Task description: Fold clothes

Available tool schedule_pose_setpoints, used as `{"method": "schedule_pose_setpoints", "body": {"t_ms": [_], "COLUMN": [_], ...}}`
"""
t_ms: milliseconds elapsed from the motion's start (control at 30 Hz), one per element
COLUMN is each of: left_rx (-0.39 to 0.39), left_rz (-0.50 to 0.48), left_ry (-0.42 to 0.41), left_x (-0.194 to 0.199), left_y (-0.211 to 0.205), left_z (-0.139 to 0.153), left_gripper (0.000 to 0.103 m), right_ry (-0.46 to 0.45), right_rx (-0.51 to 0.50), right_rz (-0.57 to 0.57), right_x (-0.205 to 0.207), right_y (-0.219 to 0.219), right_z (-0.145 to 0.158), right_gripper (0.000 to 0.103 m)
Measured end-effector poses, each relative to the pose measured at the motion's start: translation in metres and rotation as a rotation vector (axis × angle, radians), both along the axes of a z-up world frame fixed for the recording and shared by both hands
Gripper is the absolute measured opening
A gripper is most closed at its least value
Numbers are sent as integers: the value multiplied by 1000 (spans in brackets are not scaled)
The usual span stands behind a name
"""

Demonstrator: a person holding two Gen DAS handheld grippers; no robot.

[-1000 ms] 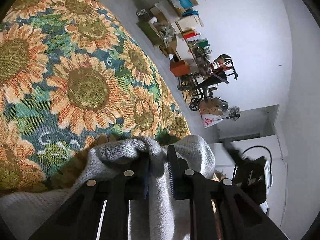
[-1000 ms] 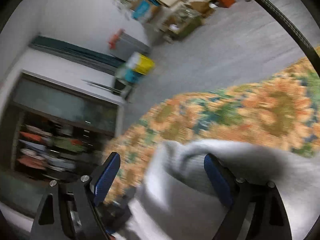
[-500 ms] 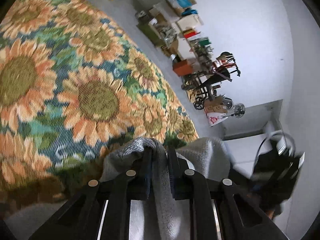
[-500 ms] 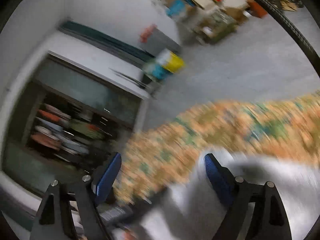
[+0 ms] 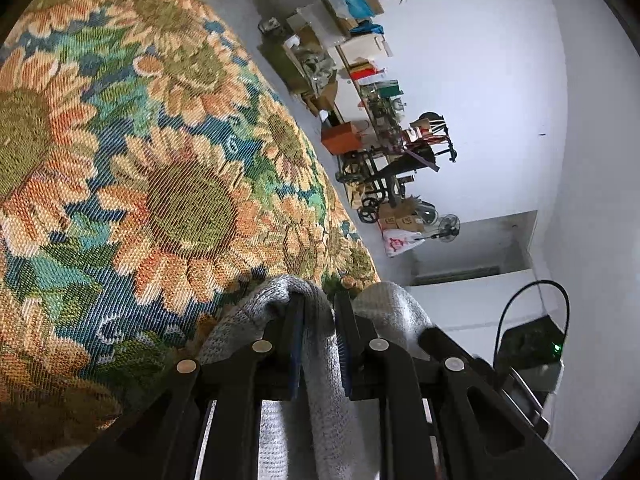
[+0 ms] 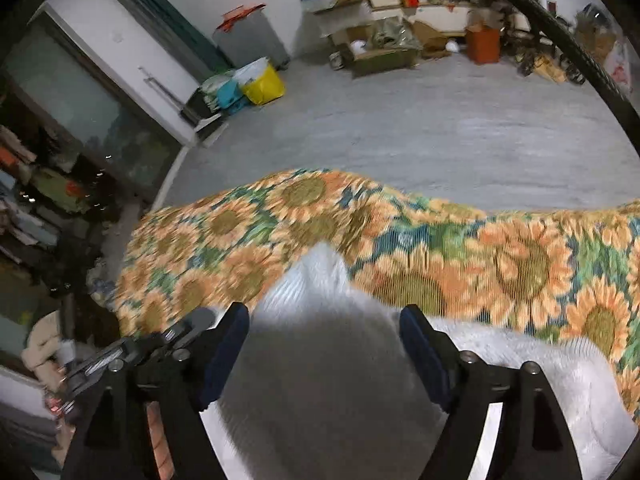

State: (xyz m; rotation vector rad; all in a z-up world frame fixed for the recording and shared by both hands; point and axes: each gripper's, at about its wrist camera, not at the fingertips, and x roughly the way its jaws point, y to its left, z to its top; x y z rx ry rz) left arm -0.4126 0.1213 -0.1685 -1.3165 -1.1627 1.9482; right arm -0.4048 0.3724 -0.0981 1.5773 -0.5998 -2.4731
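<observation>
Grey ribbed knit garment filled the 6 o'clock part of the left wrist view, a fold of it pinched between the nearly closed black fingers of the left gripper. It lay on the woven sunflower-patterned cloth, which spread from 7 to 12 o'clock. Cluttered shelves of boxes stood along the white wall at 1 o'clock.

From the right wrist view, the right gripper hung with its blue-padded fingers spread wide, the pale knit lying between them, unclamped. Sunflower cloth ran across from 9 to 3 o'clock. A yellow bag sat on the grey floor at 11 o'clock.
</observation>
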Motion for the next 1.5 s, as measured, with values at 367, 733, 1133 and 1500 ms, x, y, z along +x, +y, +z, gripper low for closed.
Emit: {"method": "schedule_pose_setpoints", "body": {"t_ms": [367,733,1133,1500], "left_rx": [31,17,32,-3], "left_rz": [-6,-1,18,137], "left_ry": [6,16,29,33], "left_x": [-7,0,2,5], "left_y": [-2,1,-3,-38], "left_z": [1,7,13,15], "left_gripper": [17,17,17,17], "right_ry": [-48,-32,4,97], "right_rx": [158,-167,-418,-36], "right_rz": [-50,-64,-128,-161], "right_x": [21,42,-45,-53], "right_y": [17,29,20,-2], "right_z": [16,-12,-45,-26], "right_gripper": [82,85,89,51]}}
